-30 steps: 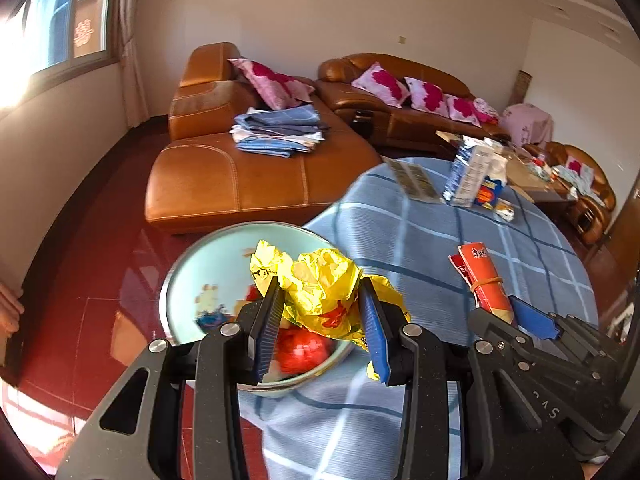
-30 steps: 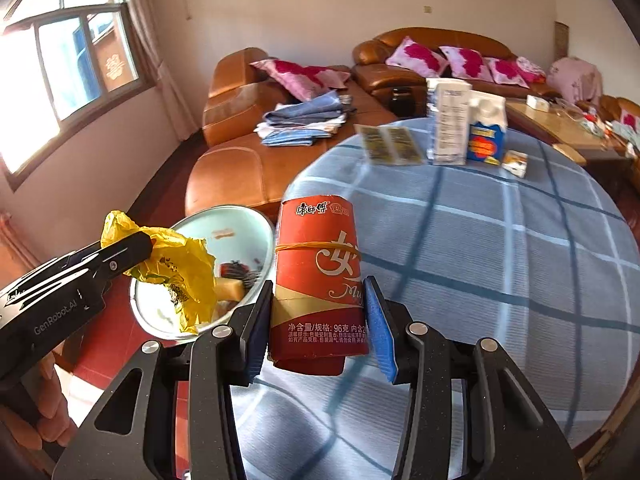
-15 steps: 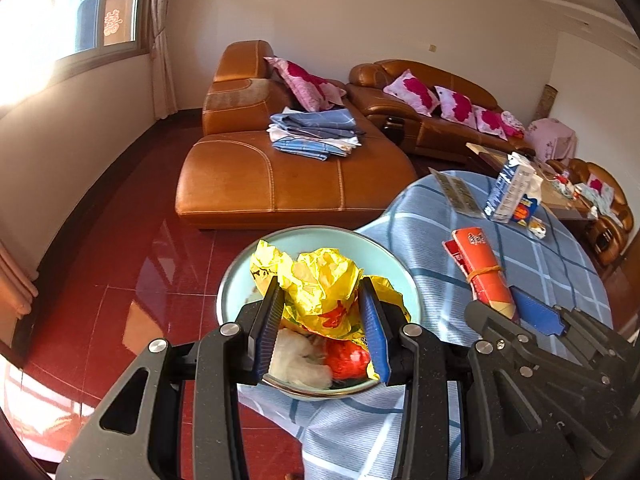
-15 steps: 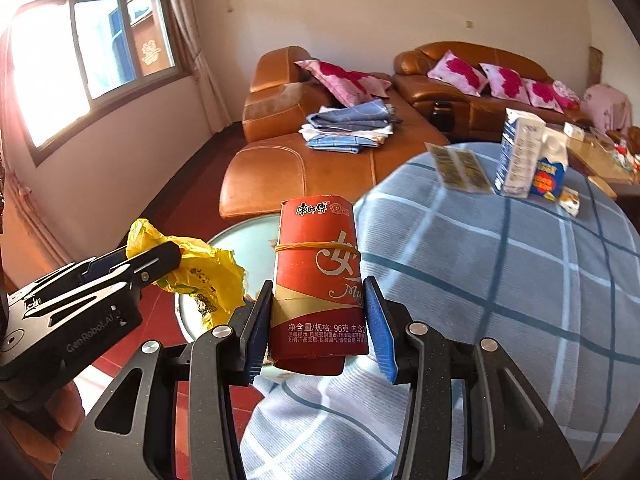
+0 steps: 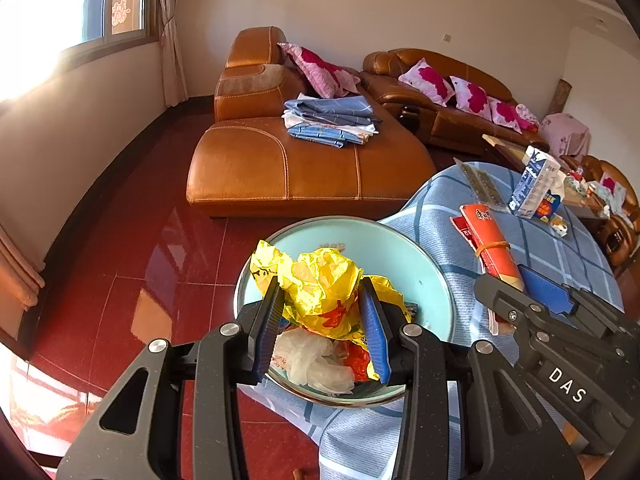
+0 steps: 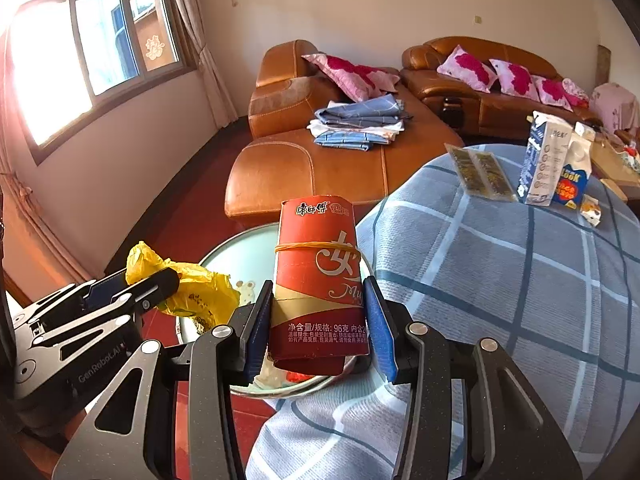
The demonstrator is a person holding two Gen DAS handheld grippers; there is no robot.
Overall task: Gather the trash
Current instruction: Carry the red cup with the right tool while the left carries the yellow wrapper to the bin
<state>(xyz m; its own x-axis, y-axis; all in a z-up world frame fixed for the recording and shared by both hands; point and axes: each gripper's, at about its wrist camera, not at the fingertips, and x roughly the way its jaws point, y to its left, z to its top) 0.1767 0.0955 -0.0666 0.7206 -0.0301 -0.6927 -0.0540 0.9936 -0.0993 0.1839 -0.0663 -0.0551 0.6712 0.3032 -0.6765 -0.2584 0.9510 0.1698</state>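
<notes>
Trash goes into the round pale-blue metal basin (image 5: 420, 264) at the blue checked tablecloth's (image 6: 520, 280) edge; both grippers have swung over it. Right gripper (image 6: 318, 330) clamps the red rubber-banded noodle wrapper (image 6: 318, 280), left gripper (image 5: 322, 334) pinches the crumpled yellow plastic bag (image 5: 320, 284). Dropping looks next.

Both wrist views face forward — sharing basin (image 5: 416, 264)

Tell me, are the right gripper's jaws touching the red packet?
Touching. The right wrist view shows the right gripper with both jaws pressed against the red packet.
</notes>
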